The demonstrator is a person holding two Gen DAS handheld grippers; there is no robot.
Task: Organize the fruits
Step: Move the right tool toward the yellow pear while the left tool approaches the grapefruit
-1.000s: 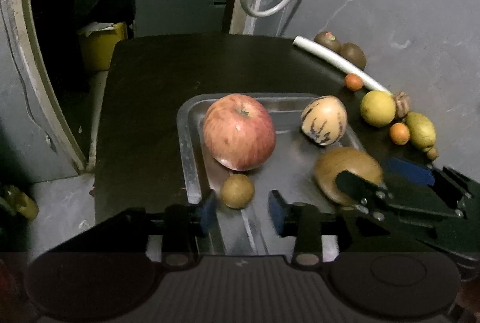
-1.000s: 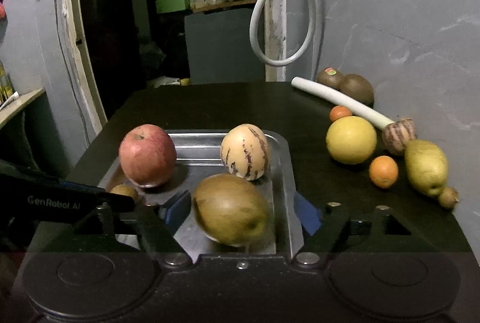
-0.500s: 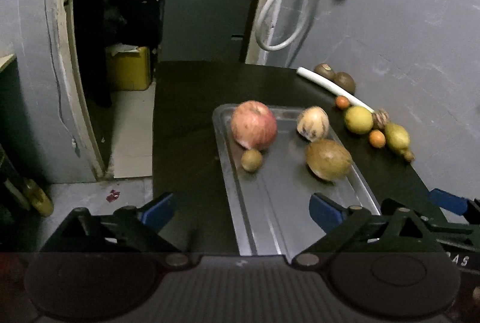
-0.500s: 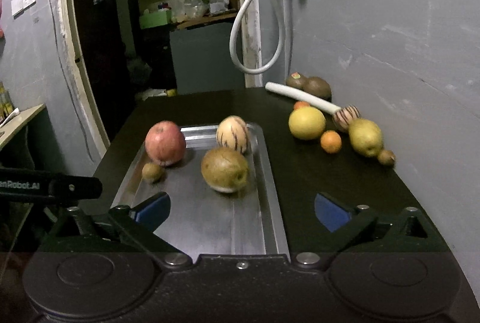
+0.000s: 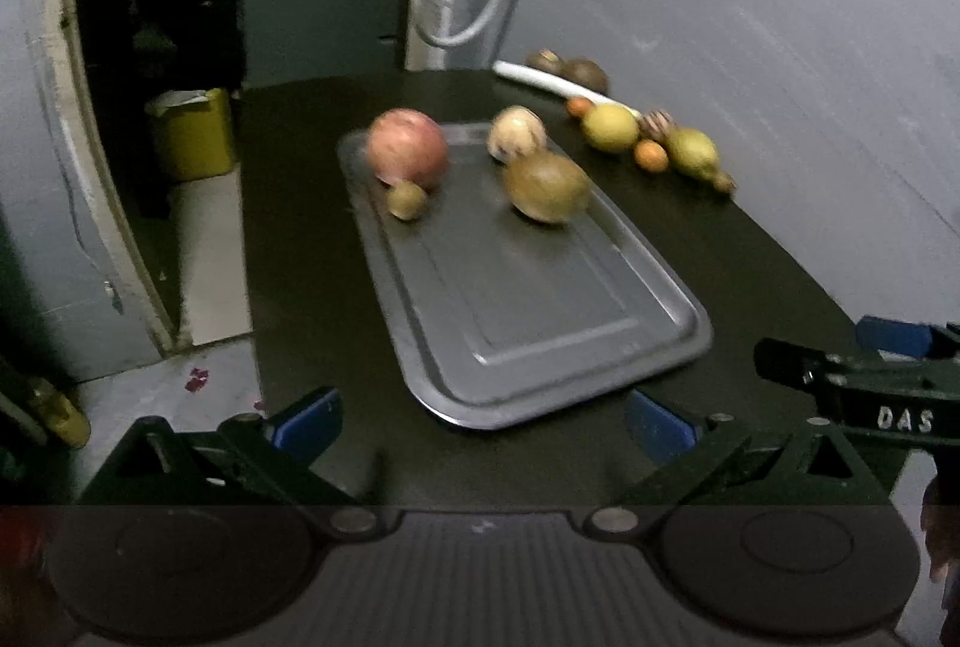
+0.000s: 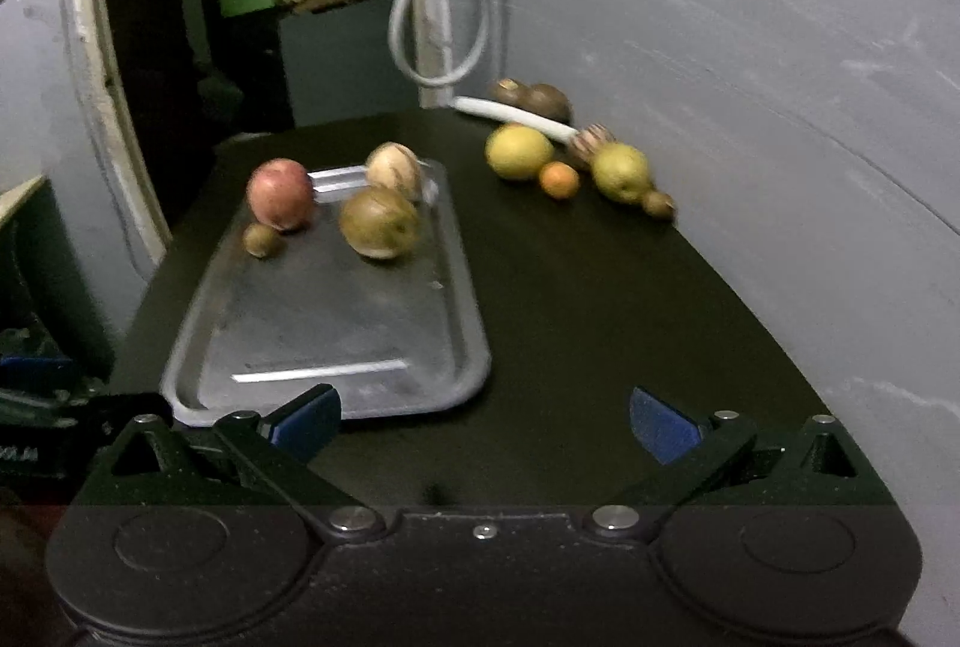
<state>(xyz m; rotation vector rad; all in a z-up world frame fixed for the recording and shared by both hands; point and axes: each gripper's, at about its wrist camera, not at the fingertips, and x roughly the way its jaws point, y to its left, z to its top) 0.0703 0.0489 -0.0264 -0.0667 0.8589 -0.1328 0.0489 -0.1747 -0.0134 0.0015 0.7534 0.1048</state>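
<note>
A metal tray [image 5: 540, 323] [image 6: 336, 323] lies on the black table. At its far end sit a red apple [image 5: 407, 156] [image 6: 281, 194], a small brown fruit [image 5: 407, 200] [image 6: 261, 239], a striped pale melon [image 5: 517, 141] [image 6: 394, 170] and a brown pear [image 5: 546, 188] [image 6: 378, 224]. My left gripper [image 5: 483, 422] is open and empty, near the tray's front edge. My right gripper [image 6: 483, 422] is open and empty, over the table at the tray's front right corner.
Along the grey wall lie a yellow citrus [image 6: 519, 153], an orange [image 6: 558, 180], a green pear [image 6: 621, 171], a small kiwi [image 6: 658, 204], two brown fruits [image 6: 534, 98] and a white pipe [image 6: 510, 111]. A yellow bucket [image 5: 191, 134] stands on the floor at the left.
Both grippers have pulled back from the fruits and risen, and both have opened wide. The brown pear and the small brown fruit stay on the tray.
</note>
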